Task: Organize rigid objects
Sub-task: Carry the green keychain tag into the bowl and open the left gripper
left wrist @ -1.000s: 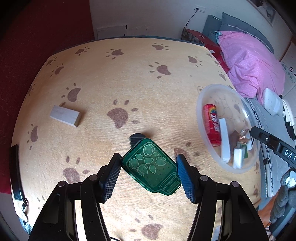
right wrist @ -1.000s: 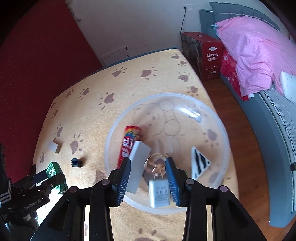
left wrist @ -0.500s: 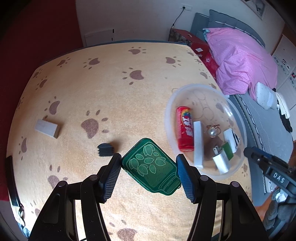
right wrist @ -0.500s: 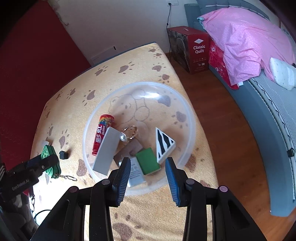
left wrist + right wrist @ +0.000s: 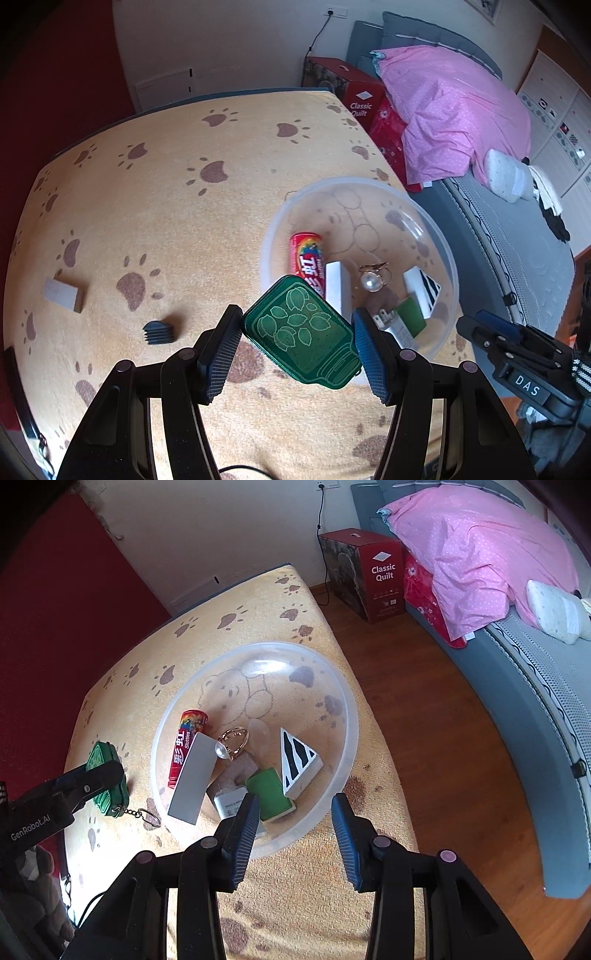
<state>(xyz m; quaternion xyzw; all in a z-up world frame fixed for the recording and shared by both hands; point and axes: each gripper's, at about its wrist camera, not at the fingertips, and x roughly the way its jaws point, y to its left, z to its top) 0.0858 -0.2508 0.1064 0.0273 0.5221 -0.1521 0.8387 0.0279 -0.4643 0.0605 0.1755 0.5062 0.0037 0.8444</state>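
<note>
My left gripper [image 5: 297, 341] is shut on a green jar-shaped keychain tag [image 5: 301, 338] with a leaf pattern, held above the cloth just left of the clear plastic bowl [image 5: 448, 280]. It also shows in the right wrist view [image 5: 105, 775], its chain and ring hanging. The bowl [image 5: 351, 709] holds a red candy tube [image 5: 184, 746], a grey block [image 5: 194, 779], a pearl ring [image 5: 231, 744], a white charger [image 5: 231, 803], a green block [image 5: 269, 792] and a zebra-striped wedge [image 5: 297, 762]. My right gripper [image 5: 293, 825] is open and empty above the bowl's near rim.
A grey block [image 5: 62, 295] and a small black ribbed piece [image 5: 159, 330] lie on the paw-print cloth [image 5: 184, 221] at the left. Right of the table are wooden floor [image 5: 424, 720], a red quilt box [image 5: 373, 572] and a bed with pink bedding [image 5: 480, 546].
My left gripper has carried the green tag rightward to the bowl's edge. My right gripper let go of the white charger into the bowl, opened and drew back.
</note>
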